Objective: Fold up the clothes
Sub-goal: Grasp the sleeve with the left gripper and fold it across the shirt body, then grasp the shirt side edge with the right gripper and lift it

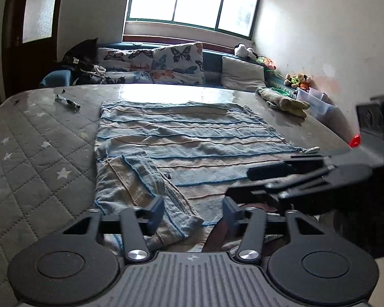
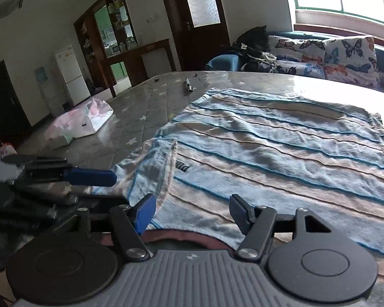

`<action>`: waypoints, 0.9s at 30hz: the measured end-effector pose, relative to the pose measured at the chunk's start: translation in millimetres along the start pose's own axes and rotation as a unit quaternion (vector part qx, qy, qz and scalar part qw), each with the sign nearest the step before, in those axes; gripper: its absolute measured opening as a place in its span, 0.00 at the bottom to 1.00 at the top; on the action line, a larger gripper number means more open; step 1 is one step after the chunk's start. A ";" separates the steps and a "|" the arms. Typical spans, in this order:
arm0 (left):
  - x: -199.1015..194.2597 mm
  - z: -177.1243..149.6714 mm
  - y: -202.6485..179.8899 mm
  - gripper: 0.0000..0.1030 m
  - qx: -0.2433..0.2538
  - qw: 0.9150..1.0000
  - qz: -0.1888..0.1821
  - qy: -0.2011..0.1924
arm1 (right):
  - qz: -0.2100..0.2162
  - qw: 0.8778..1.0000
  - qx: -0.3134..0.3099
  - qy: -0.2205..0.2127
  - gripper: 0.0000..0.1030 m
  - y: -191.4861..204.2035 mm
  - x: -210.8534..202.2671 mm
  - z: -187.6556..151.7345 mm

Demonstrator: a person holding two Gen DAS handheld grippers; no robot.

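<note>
**Both hand-held grippers let go over the striped top**

The left hand-held gripper [image 1: 193, 213] has its two blue pads spread apart. A folded-in sleeve [image 1: 140, 186] lies between them, but the pads do not squeeze it. It looks released, likely so the sleeve can stay where it lies on top of the shirt.

The right hand-held gripper [image 2: 192, 213] is spread apart too, and nothing is pinched in it. It hangs just over the near edge of the striped top [image 2: 268, 153], close beside the left one.

The top lies flat on the bench [image 1: 38, 158], right in front of both grippers and stretching away from them toward the window. It is spread flat probably because flat cloth folds more neatly. One sleeve is already turned in, on the left gripper's side. On the right gripper's side the cloth looks unfolded, so that side may come next.

A small pen-like tool [image 1: 67, 101] lies far ahead and to the left, well away from the top. A crumpled greenish cloth [image 1: 284, 101] lies far ahead to the right, also well apart.
</note>
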State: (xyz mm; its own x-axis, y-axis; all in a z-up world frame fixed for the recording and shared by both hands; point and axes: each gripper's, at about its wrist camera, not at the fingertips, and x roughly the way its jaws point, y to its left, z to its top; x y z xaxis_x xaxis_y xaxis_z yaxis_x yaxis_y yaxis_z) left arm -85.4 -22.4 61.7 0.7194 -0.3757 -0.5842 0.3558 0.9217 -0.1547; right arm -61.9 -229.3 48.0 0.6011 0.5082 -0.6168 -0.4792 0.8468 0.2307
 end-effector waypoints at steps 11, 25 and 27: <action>-20.0 -11.0 37.5 1.00 -0.014 0.998 0.060 -0.029 | 0.035 0.998 -0.019 0.045 0.56 25.0 49.6 21.0; -18.6 -19.3 65.2 1.00 -0.037 0.996 0.079 -0.017 | 0.041 0.997 0.001 0.063 0.20 33.7 82.5 34.8; -17.4 -19.5 65.3 1.00 -0.036 0.996 0.080 -0.016 | 0.040 0.998 0.004 0.057 0.07 34.1 77.2 36.1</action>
State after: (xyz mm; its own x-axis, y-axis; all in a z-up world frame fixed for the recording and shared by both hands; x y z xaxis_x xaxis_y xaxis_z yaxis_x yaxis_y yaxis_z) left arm -86.3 46.2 46.2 0.7821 -0.2256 -0.5809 0.1925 0.9740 -0.1192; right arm -8.8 -155.5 35.4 0.4832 0.5539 -0.6780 -0.5184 0.8051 0.2882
